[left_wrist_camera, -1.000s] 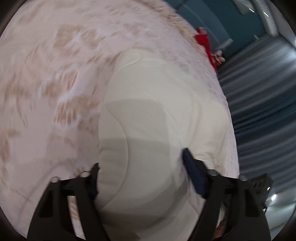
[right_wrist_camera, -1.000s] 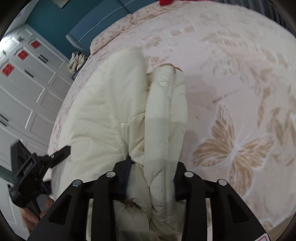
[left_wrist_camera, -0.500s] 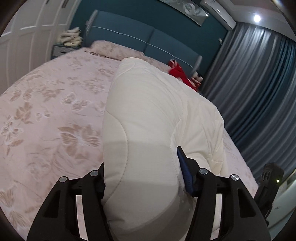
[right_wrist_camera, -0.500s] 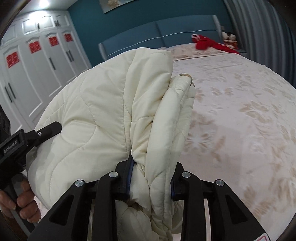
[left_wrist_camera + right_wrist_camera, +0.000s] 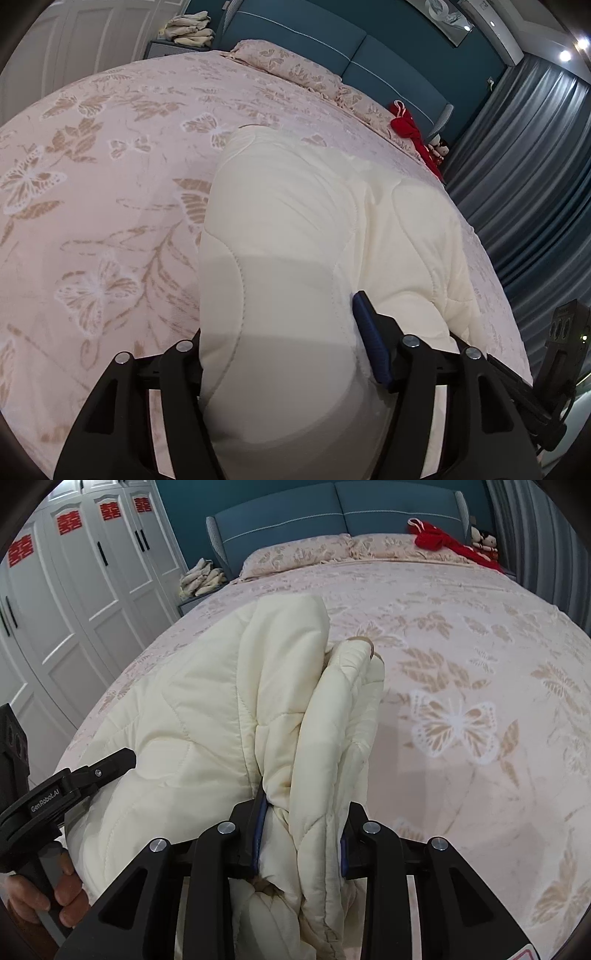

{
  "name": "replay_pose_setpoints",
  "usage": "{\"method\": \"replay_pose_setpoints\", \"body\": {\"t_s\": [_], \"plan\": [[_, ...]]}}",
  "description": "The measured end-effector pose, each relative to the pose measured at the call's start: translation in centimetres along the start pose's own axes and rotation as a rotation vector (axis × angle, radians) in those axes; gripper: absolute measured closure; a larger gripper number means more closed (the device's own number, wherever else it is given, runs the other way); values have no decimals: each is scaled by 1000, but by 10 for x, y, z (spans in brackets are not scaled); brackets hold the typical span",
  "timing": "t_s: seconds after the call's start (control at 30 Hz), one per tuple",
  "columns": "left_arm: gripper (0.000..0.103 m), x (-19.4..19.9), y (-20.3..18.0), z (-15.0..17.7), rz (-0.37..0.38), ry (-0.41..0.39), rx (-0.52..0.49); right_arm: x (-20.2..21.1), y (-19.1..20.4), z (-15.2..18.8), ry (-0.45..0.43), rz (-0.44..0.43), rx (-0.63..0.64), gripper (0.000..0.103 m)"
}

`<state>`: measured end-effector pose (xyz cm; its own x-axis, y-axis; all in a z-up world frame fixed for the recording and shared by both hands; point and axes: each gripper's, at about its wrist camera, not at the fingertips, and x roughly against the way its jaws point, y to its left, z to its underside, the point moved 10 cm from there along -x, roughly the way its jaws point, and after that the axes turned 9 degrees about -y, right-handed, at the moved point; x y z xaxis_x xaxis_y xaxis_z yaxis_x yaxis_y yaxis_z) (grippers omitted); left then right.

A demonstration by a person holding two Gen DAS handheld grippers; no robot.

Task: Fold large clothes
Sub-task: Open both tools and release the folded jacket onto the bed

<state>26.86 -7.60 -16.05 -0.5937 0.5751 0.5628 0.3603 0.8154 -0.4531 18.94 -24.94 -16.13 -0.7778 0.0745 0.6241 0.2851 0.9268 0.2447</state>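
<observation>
Step in hand: carrying a fold of the cream quilted garment (image 5: 207, 716) over the bed (image 5: 480, 635), both ends held up; judged mid-fold, not yet laid down
Garment's place: bunched and draped between the two grippers, far part lying on the floral bedspread (image 5: 92, 192), near part lifted
Right gripper (image 5: 301, 838): clamped on a thick bundled edge of the garment, blue pads pressed into the padding on both sides
Left gripper (image 5: 284, 347): jaws opening, a broad padded fold between them; blue pad (image 5: 369, 343) lying against the fabric, other finger hidden behind it; firm pressure impossible to confirm
Next move calls for: lowering both ends together onto the bedspread, edges aligned, slack smoothed before release; likely risk of the bulky padding springing back open
Writing: "GenRobot.AI" on the left gripper's arm in the right wrist view; red double-happiness cut-outs (image 5: 110, 511) on the white wardrobe doors (image 5: 74, 602)
Elsewhere: red cloth (image 5: 439, 539) by the pillows, teal headboard (image 5: 332, 513), grey curtains (image 5: 524, 166)
</observation>
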Motion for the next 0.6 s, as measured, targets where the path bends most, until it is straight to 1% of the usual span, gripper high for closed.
{"method": "replay_pose_setpoints", "body": {"t_s": [0.1, 0.2, 0.3, 0.37, 0.43, 0.5, 0.57, 0.6], "plan": [[34, -6, 9, 6, -6, 1, 7, -5, -1, 7, 6, 6, -1, 67], [29, -3, 13, 6, -35, 1, 2, -2, -1, 7, 7, 17, -10, 59], [28, 11, 9, -1, -98, 5, -63, 12, -4, 2, 22, 30, -48, 58], [29, 30, 6, -5, -155, -5, -108, 28, -7, -2, 12, 44, -72, 58], [29, 53, -1, -11, -200, -38, -150, 47, -3, -6, -13, 49, -50, 58], [29, 71, -12, -14, -224, -67, -193, 62, 2, -10, -51, 81, -6, 55], [29, 81, -21, -14, -241, -71, -225, 72, 4, -16, -83, 121, 64, 55], [29, 84, -25, -11, -256, -56, -238, 75, 3, -18, -85, 159, 90, 55]]}}
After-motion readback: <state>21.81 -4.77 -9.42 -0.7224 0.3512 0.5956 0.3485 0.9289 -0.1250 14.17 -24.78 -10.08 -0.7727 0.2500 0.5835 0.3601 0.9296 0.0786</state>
